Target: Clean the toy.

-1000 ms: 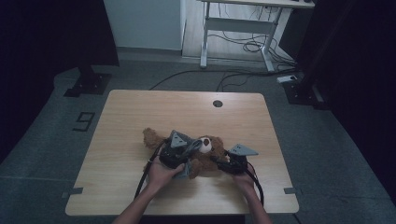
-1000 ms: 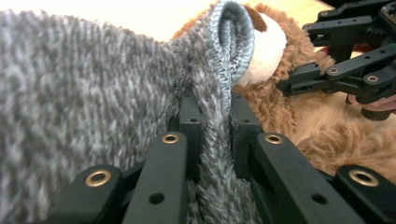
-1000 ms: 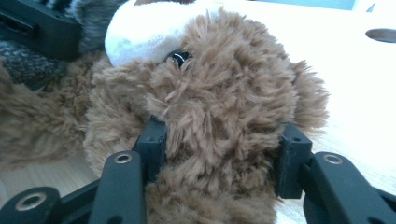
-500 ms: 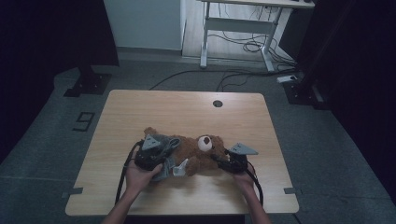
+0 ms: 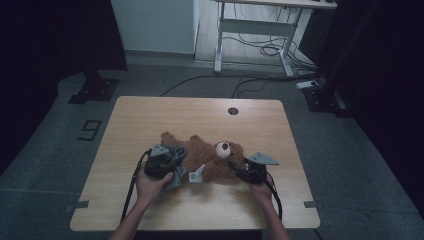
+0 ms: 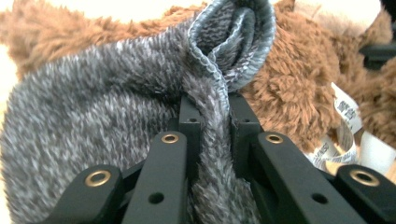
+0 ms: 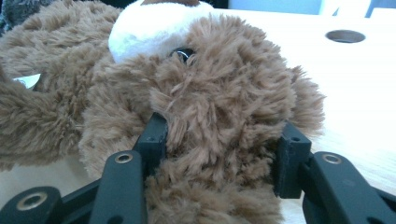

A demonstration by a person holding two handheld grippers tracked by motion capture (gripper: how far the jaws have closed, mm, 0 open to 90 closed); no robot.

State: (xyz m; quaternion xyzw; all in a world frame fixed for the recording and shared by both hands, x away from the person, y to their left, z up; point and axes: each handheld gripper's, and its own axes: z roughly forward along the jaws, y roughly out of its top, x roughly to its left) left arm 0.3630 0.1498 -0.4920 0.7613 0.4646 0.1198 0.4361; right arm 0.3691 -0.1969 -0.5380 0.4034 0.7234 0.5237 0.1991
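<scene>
On the wooden counter [image 5: 150,120] lies a brown teddy bear [image 5: 210,155] near its front edge. Left gripper [image 6: 209,116] has its fingers clenched tightly on a grey knitted garment [image 6: 93,121] beside the bear. Right gripper [image 7: 219,140] grasps the bear's head with fingers partly open.

a pale wooden table [image 5: 150,117], a brown plush bear [image 5: 207,155] lying on its near half

The high view is dim with dark, murky edges, while both gripper views are bright, with blurred backgrounds.
</scene>
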